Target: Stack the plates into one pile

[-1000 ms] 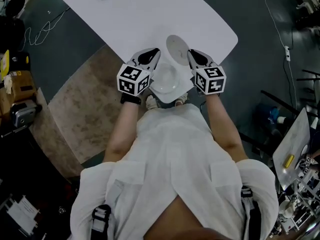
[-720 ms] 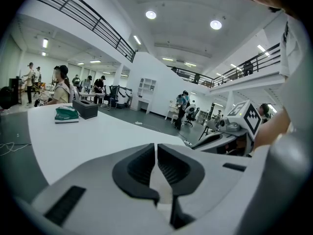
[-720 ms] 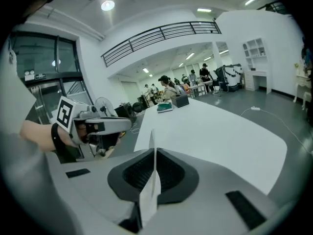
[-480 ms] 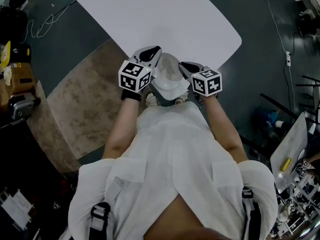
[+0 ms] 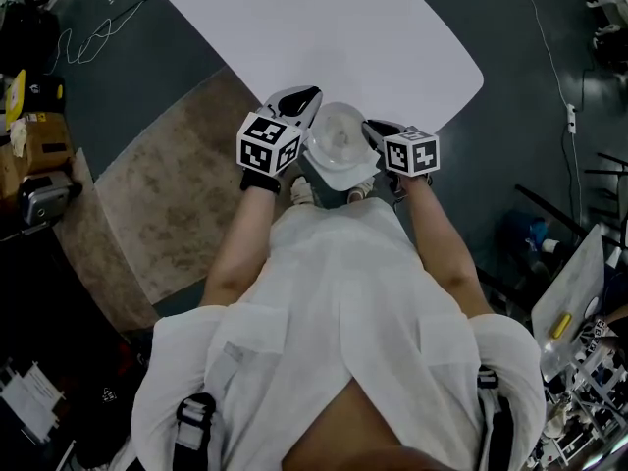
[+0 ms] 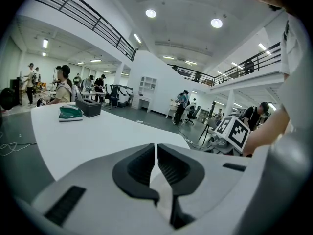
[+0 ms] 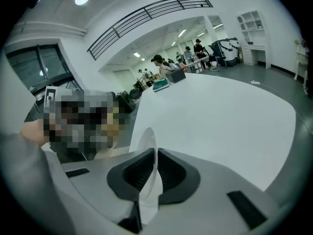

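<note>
Two white plates sit between my grippers at the near edge of the white table (image 5: 392, 37). The upper plate (image 5: 339, 133) lies nearly flat over the lower plate (image 5: 339, 177), whose rim shows toward me. Whether the two plates touch I cannot tell. My left gripper (image 5: 308, 98) is shut on the lower plate's left rim, a thin white edge (image 6: 164, 192) between its pads. On the upper plate's right rim my right gripper (image 5: 371, 129) is shut, with that plate (image 7: 148, 151) edge-on between its pads. The right gripper's marker cube (image 6: 234, 131) shows in the left gripper view.
A green object (image 6: 71, 112) and a black box (image 6: 89, 106) lie at the table's far end. A brown rug (image 5: 167, 204) covers the floor to the left. Boxes and cables lie at the far left, chairs and clutter at the right. People stand in the hall behind.
The right gripper has come down and inward, turning its plate from a steep tilt to nearly flat over the left gripper's plate. The left gripper has shifted slightly.
</note>
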The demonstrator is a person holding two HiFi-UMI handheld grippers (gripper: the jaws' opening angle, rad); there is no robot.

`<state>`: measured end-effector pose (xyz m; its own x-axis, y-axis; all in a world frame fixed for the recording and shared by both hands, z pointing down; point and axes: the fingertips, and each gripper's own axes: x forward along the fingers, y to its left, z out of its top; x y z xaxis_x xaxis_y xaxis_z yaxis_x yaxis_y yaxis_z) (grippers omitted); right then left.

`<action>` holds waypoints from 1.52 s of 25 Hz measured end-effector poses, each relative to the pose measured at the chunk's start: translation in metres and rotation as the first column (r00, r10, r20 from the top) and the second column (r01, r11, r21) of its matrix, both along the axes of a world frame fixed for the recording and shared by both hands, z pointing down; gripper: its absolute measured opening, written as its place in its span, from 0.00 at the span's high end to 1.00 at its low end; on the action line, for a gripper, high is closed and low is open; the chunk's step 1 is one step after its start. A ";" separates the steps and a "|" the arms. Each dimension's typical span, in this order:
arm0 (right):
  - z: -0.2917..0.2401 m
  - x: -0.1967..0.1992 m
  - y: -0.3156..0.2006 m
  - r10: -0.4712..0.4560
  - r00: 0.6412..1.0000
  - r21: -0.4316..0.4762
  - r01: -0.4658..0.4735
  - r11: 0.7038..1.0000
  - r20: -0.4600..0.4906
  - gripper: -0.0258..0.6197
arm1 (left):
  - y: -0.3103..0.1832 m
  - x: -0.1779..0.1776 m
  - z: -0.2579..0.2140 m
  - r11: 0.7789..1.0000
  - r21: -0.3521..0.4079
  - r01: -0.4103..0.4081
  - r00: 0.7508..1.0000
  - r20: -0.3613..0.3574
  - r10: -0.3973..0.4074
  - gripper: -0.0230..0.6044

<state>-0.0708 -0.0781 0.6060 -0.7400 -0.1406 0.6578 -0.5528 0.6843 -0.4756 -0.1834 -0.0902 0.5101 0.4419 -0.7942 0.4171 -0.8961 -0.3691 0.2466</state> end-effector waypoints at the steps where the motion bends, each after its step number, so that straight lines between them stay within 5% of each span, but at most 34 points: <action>1: 0.002 0.000 -0.001 -0.003 1.000 0.012 0.003 1.000 -0.020 0.89 | 0.001 -0.002 0.000 1.000 -0.001 0.001 1.000 0.001 -0.001 0.93; 4: 0.011 0.000 -0.003 -0.022 0.995 0.049 0.027 0.998 -0.100 0.87 | 0.003 -0.007 -0.001 1.000 -0.001 0.003 1.000 0.001 -0.003 0.92; 7: 0.018 0.002 -0.004 -0.040 0.987 0.070 0.052 0.996 -0.154 0.71 | 0.004 -0.009 -0.001 1.000 0.000 0.006 1.000 0.001 -0.006 0.93; 16: -0.006 -0.001 -0.020 0.030 0.994 0.146 -0.014 0.989 -0.105 0.72 | 0.004 -0.019 -0.001 1.000 0.002 0.017 1.000 -0.002 -0.017 0.93; 22: -0.038 0.012 -0.047 0.068 0.996 0.273 -0.050 0.961 -0.056 0.72 | 0.004 -0.028 -0.006 0.999 0.013 0.037 0.999 0.011 -0.038 0.92; 27: -0.078 0.042 -0.076 0.111 0.993 0.397 -0.113 0.911 0.027 0.73 | 0.011 -0.058 -0.021 0.993 0.046 0.109 0.994 0.027 -0.110 0.92; 32: -0.136 0.079 -0.099 0.117 0.973 0.535 -0.208 0.819 0.199 0.74 | 0.022 -0.093 -0.045 0.973 0.104 0.205 0.977 0.029 -0.209 0.92; 38: -0.192 0.127 -0.123 0.165 0.927 0.603 -0.348 0.718 0.338 0.75 | 0.038 -0.122 -0.082 0.925 0.227 0.305 0.948 0.018 -0.317 0.93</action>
